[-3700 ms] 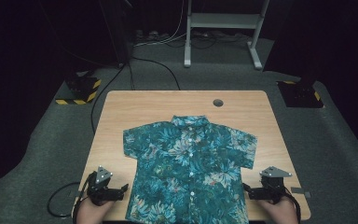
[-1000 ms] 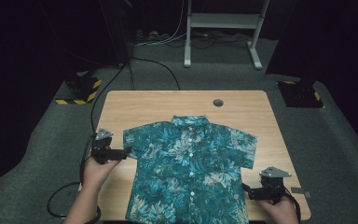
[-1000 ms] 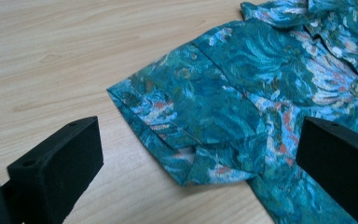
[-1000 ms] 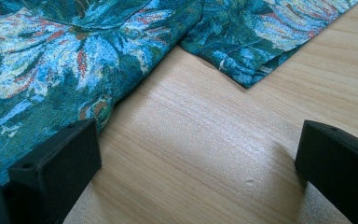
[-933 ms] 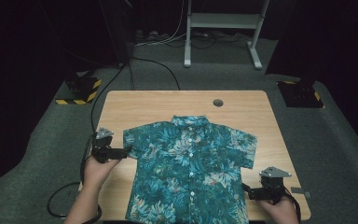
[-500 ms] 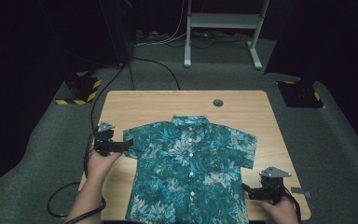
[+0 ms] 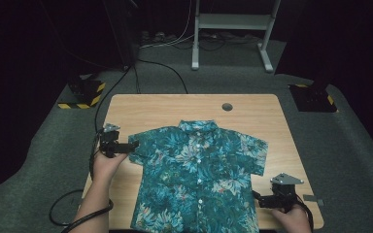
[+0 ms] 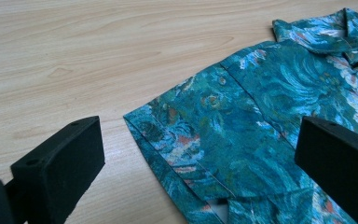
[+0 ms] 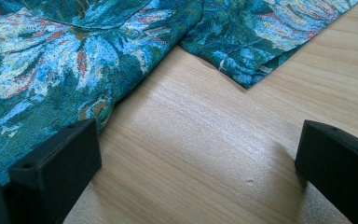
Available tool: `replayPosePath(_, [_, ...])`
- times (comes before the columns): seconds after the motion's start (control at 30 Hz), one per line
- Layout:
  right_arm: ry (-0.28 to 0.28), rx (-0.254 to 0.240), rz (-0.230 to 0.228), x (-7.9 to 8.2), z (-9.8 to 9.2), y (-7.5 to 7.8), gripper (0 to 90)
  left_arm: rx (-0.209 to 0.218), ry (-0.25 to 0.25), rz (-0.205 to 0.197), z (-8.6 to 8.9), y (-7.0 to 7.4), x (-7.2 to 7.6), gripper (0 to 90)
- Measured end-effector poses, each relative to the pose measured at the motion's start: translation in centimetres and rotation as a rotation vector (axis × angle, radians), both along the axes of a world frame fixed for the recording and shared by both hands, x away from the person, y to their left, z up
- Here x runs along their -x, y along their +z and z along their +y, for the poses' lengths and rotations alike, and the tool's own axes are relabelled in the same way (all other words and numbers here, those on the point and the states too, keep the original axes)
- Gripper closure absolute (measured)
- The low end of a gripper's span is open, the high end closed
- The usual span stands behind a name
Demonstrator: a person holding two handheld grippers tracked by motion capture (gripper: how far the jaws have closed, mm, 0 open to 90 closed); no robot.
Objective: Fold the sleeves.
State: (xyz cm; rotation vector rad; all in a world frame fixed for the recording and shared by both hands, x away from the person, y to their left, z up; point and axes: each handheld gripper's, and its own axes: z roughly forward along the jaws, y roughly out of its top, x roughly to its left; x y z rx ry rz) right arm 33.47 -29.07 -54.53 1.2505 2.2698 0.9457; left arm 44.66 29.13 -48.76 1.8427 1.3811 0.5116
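A short-sleeved floral shirt [image 7: 198, 177] lies flat, front up and buttoned, on the wooden counter [image 7: 175, 104], its hem reaching the counter's near edge. Bare wood lies open beyond the shirt's collar [image 7: 197, 126], where a small round grommet hole [image 7: 227, 106] sits, and narrower strips run along both sleeves. The left gripper [image 7: 126, 145] is just beside the shirt's left sleeve [image 8: 200, 135], jaws wide apart, level with the sleeve's cuff edge. The right gripper [image 7: 258, 200] rests by the shirt's lower right side, jaws also spread, over bare wood. The fabric is teal with pale blue and red blossoms.
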Motion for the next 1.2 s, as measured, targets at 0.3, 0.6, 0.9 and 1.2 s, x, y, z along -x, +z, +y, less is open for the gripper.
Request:
replayPosePath(0.3, [0.000, -0.001, 0.000, 0.0, 0.0, 0.0, 0.0, 0.005, 0.015, 0.010, 0.0, -0.6, -1.0, 3.6])
replayPosePath(0.6, [0.000, -0.001, 0.000, 0.0, 0.0, 0.0, 0.0, 0.005, 0.022, 0.028, -0.2, -1.5, -2.2, 5.0])
replayPosePath(0.9, [-0.001, -0.003, 0.001, 0.0, 0.0, 0.0, 0.1, 0.003, 0.036, 0.051, -0.3, -2.3, -3.1, 6.0])
replayPosePath(1.2, [0.000, -0.001, 0.000, 0.0, 0.0, 0.0, 0.0, 0.001, 0.057, 0.054, 0.0, -2.8, -4.0, 9.4])
